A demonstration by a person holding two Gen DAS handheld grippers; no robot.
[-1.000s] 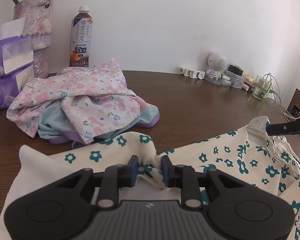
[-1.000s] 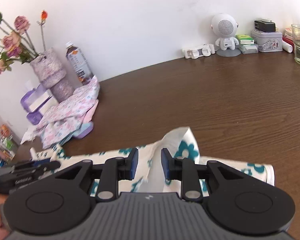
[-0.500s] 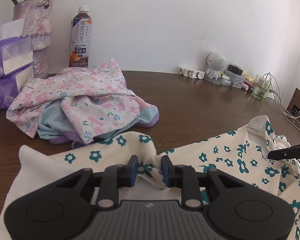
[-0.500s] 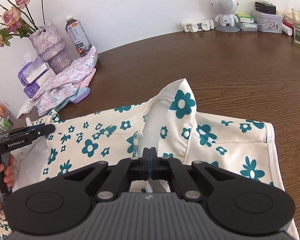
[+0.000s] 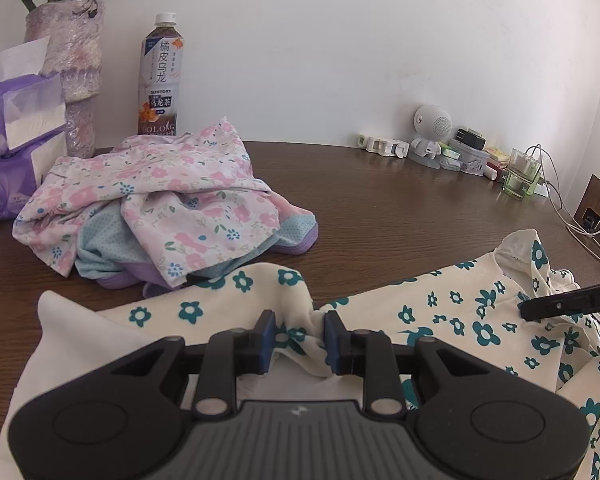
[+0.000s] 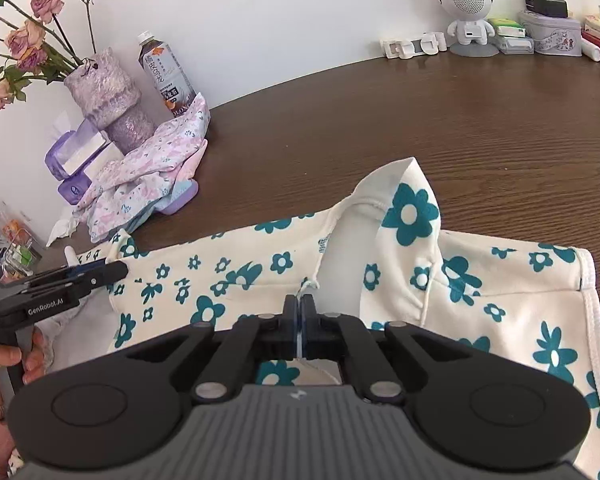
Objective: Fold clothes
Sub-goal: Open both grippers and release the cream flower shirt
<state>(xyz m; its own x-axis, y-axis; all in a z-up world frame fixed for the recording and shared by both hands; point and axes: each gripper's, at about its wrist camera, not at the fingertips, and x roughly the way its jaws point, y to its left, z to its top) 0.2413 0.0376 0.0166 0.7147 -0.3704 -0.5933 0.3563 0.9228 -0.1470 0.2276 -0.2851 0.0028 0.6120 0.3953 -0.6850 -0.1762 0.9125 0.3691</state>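
Observation:
A cream garment with teal flowers (image 5: 440, 312) lies spread on the brown table (image 5: 380, 208). My left gripper (image 5: 300, 336) is shut on a bunched fold of its near edge, and both pads touch the cloth. In the right wrist view the same garment (image 6: 240, 272) lies flat with its collar flap (image 6: 408, 208) standing up. My right gripper (image 6: 300, 312) is shut tight at the neck opening with a thin strip of cloth between its pads. Its tip (image 5: 540, 306) shows over the garment's right end. The left gripper (image 6: 116, 270) holds the far left corner, with a hand (image 6: 4, 364) on its handle.
A heap of pink floral and blue clothes (image 5: 188, 196) lies back left. Behind it stand a tea bottle (image 5: 160, 80), a vase (image 5: 76, 80) and tissue packs (image 5: 12, 152). A robot-shaped speaker (image 5: 430, 132), small boxes, a glass (image 5: 520, 176) and cables (image 5: 572, 224) line the back right.
My right gripper went from a wider grip on bunched cloth to fully shut, dropped lower and tilted down over the neck opening. The left gripper has kept its hold and place.

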